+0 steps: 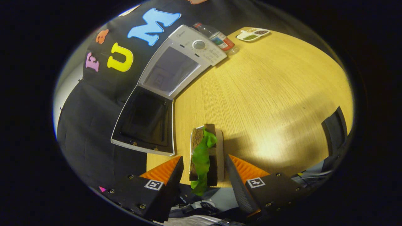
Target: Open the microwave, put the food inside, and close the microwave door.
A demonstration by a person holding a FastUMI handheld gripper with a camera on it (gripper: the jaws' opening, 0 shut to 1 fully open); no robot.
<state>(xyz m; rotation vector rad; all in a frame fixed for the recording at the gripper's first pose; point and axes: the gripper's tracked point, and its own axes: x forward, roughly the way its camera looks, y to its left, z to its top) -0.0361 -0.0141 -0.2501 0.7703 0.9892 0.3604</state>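
The gripper [204,169] is tilted, so the round wooden table [276,94] and all on it lean over. Its two ribbed, wedge-shaped fingers [163,171] stand apart with the sandwich [205,153] in the gap between them. There is a sliver of space on each side of the sandwich, so whether either pad touches it cannot be told. The sandwich is a flat oblong: pale bread on the outside, a rough brown layer, and a crumpled, glossy green leaf [201,163] that hangs out past its near end.

The microwave [185,59] lies at about 11 o'clock from the sandwich, at the table's far edge against the black cloth wall. It is a boxy pale shell with a round dial [199,45] and a smooth light cavity. Its door [144,122] is swung fully open, a dark glass pane in a light frame.

At 1 o'clock, beyond the microwave, lies a clear plastic bottle [220,39], and further right a small white divided dish [252,34] with green and brown fillings.
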